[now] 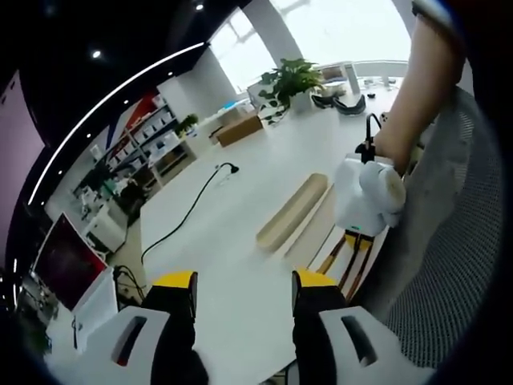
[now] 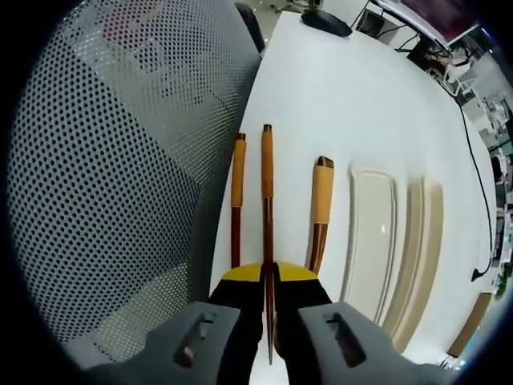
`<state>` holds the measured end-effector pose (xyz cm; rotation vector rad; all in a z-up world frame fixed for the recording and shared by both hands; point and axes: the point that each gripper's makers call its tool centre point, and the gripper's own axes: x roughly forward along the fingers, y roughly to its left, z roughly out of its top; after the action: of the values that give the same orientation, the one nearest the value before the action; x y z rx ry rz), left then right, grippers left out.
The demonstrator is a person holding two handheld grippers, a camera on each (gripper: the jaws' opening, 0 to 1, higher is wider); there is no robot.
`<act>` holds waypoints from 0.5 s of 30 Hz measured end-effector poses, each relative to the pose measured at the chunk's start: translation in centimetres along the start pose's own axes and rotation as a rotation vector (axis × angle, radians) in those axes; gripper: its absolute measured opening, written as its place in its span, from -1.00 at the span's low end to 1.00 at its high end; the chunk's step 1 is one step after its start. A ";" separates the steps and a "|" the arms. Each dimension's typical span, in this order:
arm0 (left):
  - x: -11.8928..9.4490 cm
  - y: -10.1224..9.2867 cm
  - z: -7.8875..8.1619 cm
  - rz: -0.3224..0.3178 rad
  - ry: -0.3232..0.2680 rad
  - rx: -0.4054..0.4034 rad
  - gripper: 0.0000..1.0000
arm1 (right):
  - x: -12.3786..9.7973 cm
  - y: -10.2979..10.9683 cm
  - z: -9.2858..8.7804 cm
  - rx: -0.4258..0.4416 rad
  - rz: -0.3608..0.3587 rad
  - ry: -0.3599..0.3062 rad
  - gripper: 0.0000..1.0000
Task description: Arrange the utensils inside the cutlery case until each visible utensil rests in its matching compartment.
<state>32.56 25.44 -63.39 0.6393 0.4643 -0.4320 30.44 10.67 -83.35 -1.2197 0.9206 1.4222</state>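
Observation:
Three wood-handled utensils lie side by side near the white table's edge: a left one (image 2: 238, 178), a middle one (image 2: 267, 164) and a thicker right one (image 2: 322, 192). My right gripper (image 2: 268, 274) is shut on the middle utensil's dark shaft; whether it is lifted I cannot tell. Beside them lies the cutlery case (image 2: 373, 237), a pale tray on a beige base. In the left gripper view, my left gripper (image 1: 247, 285) hangs open above bare table. The right gripper (image 1: 358, 239) shows there in a hand, over the utensils (image 1: 346, 269), next to the wooden case (image 1: 292, 212).
A grey mesh chair back (image 2: 104, 160) stands close against the table edge by the utensils. A black cable (image 1: 191, 210) runs across the far table. A potted plant (image 1: 290, 80) and desk clutter stand at the far end. A wooden lid piece (image 2: 469, 325) lies beyond the case.

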 end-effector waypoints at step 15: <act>0.0 -0.1 -0.2 -0.003 0.015 0.013 -0.04 | 0.0 0.0 0.0 0.022 0.001 -0.007 -0.98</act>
<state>32.45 25.52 -63.62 0.6552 0.4775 -0.4338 30.47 10.68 -83.37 -1.1974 0.9290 1.4129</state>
